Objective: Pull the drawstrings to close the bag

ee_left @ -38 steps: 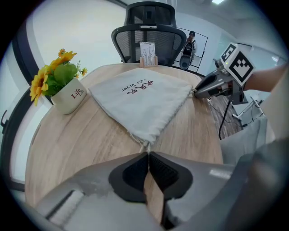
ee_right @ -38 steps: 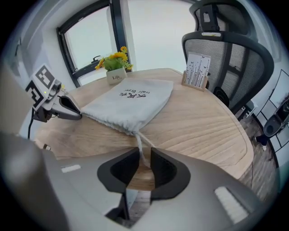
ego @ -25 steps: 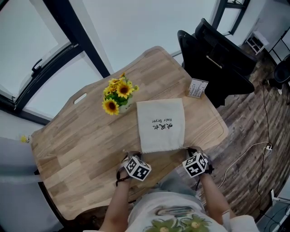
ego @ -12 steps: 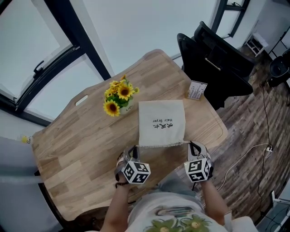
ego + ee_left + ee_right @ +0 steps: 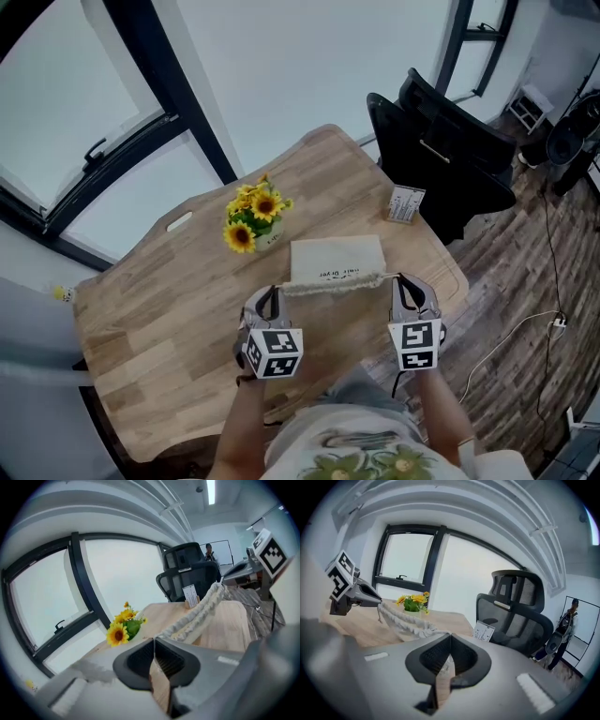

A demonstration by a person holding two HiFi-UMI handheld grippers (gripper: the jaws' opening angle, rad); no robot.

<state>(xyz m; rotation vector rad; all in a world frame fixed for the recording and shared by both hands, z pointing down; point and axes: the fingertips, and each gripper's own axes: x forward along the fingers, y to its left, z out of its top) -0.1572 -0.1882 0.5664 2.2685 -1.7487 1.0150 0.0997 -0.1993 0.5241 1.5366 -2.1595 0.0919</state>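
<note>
Looking steeply down on a pale wooden table (image 5: 169,309) with plank grain, wavy rounded edges and a slot handle (image 5: 179,221) near its far left edge. Above the table's near edge, a cream cloth bag (image 5: 337,260) with small dark print, its mouth (image 5: 337,281) bunched into tight ruffles and stretched in the air between two grippers, the rest of the cloth sloping down toward the table's middle. At the mouth's left end, the left gripper (image 5: 271,294), jaws pressed together on the drawstring (image 5: 283,290). At the right end, the right gripper (image 5: 405,284), jaws likewise pinched shut on the drawstring's other end. Black-and-white marker cubes (image 5: 273,352) on both, with forearms (image 5: 246,422) reaching in over the table's near edge. On the table's far half, a small pot of yellow sunflowers (image 5: 253,217). Close to the table's far right edge, a little upright white card (image 5: 405,203). Bare wood across the table's whole left side. Just beyond the table's far right corner, a black mesh office chair (image 5: 441,150). Right of the table, dark plank floor (image 5: 525,244) crossed by a thin pale cable (image 5: 506,337). Beyond the table's far left edge, large windows (image 5: 56,122) in dark frames.
</note>
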